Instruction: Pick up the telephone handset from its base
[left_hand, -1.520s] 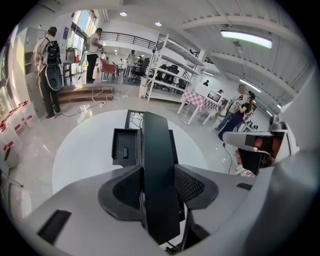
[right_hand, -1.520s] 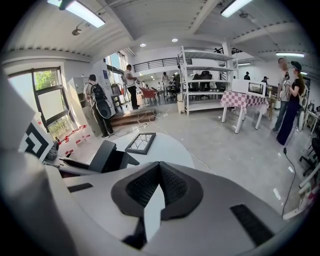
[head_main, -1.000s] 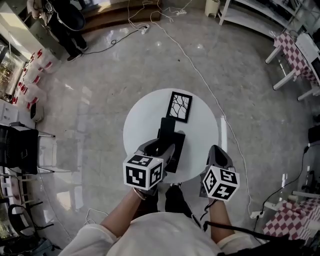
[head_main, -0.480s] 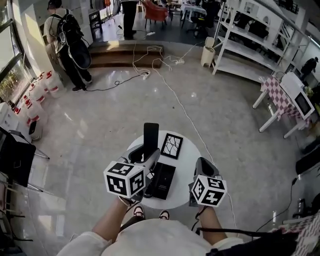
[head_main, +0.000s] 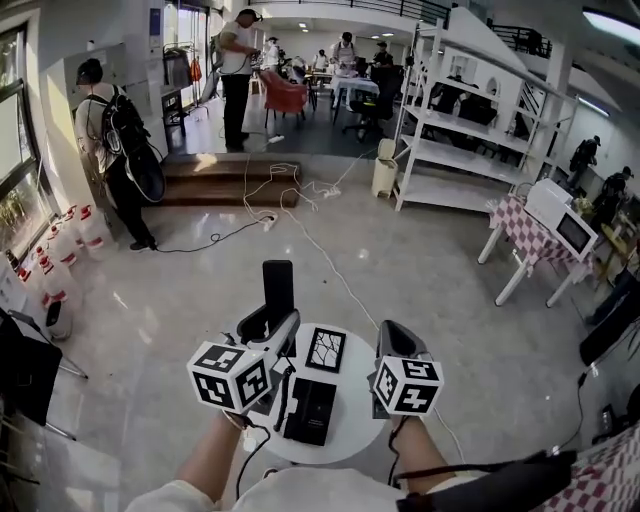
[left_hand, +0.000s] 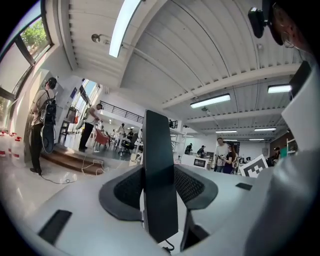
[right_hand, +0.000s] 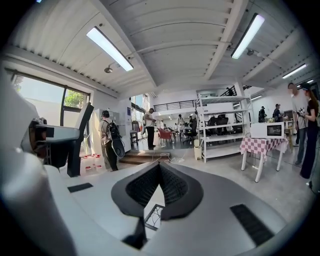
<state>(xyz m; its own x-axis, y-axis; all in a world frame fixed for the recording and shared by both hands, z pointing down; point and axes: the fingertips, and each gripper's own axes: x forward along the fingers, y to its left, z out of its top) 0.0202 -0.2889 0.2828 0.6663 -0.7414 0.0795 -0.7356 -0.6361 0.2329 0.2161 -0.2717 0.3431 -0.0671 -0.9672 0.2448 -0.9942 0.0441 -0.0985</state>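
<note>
In the head view my left gripper (head_main: 272, 322) is shut on the black telephone handset (head_main: 277, 288), which stands upright high above the round white table (head_main: 352, 405). The black phone base (head_main: 311, 411) lies on that table, below the handset, and a thin black cord (head_main: 287, 385) runs down toward it. In the left gripper view the handset (left_hand: 160, 185) sits clamped between the two dark pads. My right gripper (head_main: 392, 340) hovers to the right of the base, shut and empty; its pads (right_hand: 172, 187) meet at the tips.
A black-framed picture (head_main: 325, 349) lies on the table behind the base. White cables (head_main: 300, 225) trail over the floor. Beyond them are wooden steps (head_main: 215, 190), white shelving (head_main: 455, 140), a checkered table with a microwave (head_main: 545, 215), and several people (head_main: 115, 150).
Both grippers have risen well above the table. The handset has gone up with the left gripper, away from its base. The head view has tilted up to take in the room.
</note>
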